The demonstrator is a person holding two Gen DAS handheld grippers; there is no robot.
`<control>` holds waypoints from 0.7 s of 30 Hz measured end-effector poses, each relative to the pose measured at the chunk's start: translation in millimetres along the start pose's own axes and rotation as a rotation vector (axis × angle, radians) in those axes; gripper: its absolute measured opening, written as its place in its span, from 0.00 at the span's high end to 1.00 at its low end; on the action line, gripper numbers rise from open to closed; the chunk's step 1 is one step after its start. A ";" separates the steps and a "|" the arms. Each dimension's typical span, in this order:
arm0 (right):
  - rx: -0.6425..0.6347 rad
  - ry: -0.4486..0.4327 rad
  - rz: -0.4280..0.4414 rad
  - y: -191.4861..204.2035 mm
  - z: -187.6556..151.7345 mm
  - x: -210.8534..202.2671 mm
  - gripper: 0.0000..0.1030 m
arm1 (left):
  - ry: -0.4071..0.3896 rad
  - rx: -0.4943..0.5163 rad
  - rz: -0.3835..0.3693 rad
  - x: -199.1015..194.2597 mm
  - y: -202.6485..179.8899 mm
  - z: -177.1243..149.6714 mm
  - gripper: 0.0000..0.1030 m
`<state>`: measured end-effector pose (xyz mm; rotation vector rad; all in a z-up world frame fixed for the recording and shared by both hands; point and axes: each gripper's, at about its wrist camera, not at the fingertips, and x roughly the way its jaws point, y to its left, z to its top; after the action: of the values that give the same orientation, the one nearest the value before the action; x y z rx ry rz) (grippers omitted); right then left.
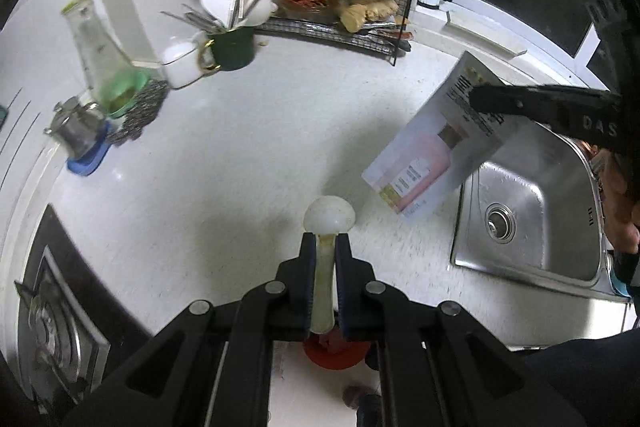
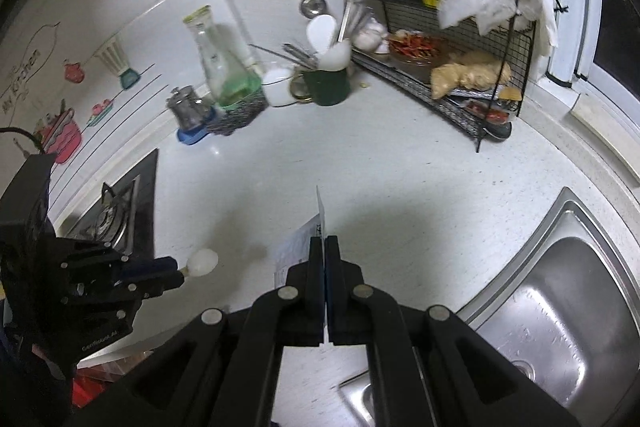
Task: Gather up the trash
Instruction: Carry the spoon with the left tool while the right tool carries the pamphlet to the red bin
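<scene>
Right now your left gripper is clamped on the stem of a whitish plastic spoon, whose round bowl sticks out past the fingertips above the white counter. Your right gripper is closed on a flat printed package showing a pink bottle; from the left wrist view the package hangs tilted over the counter's edge beside the steel sink, and from the right wrist view you see it edge-on between the pressed jaws. Further back, against the wall, a green mug of utensils stands beside a wire rack.
</scene>
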<state>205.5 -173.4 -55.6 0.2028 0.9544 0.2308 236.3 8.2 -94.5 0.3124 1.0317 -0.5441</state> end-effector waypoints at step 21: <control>-0.070 -0.017 -0.048 118.0 -102.3 -45.7 1.00 | -0.060 0.030 -0.035 -78.8 -8.2 -123.1 0.92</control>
<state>83.4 -66.4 -45.4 0.1169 0.9312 0.2176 111.2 83.7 -85.4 0.3033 0.9736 -0.5969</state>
